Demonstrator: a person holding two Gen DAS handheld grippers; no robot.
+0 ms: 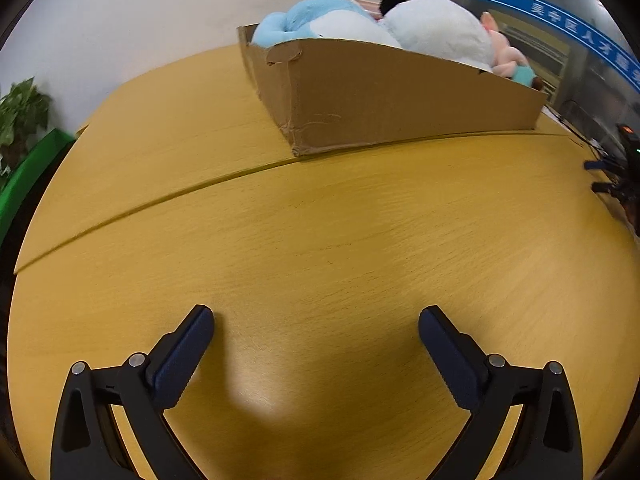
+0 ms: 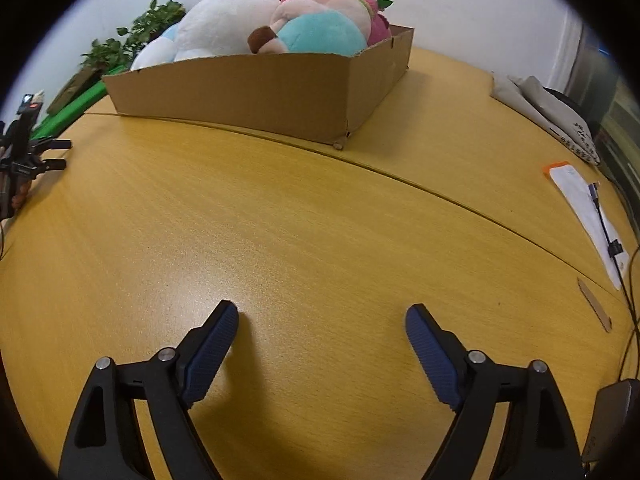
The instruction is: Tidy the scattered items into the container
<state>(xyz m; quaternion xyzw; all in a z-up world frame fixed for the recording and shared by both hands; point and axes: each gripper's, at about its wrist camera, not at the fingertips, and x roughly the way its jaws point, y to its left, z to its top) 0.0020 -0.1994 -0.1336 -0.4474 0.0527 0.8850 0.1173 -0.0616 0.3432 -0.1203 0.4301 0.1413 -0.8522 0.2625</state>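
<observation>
Both grippers hover low over bare wood with their jaws spread wide and nothing between the blue ribbed pads. From the left wrist, the left gripper (image 1: 316,316) sits above the yellow wooden table (image 1: 320,240), casting a dark shadow under its fingers. From the right wrist, the right gripper (image 2: 322,314) is posed the same way above the same tabletop (image 2: 280,220).

Beyond the fingers, a seam runs across the table, and just past it stands the cardboard box (image 1: 400,96), shallow and open-topped, resting flat on the far panel. It is heaped with plush toys that rise above its rim: a light blue plush (image 1: 316,14) at the left end, a large white plush (image 1: 440,28) in the middle, and a pink plush (image 1: 506,54) at the right end. The right wrist view shows the box (image 2: 260,88) from its other corner, with the white plush (image 2: 228,20) beside a pink and teal plush (image 2: 324,24).

Off to the right of the right gripper, well apart from the box, lie a white paper sheet (image 2: 584,216) with a pen (image 2: 600,212) on it and a grey cloth bag (image 2: 548,112). A potted plant (image 1: 20,116) stands past the table's left edge.
</observation>
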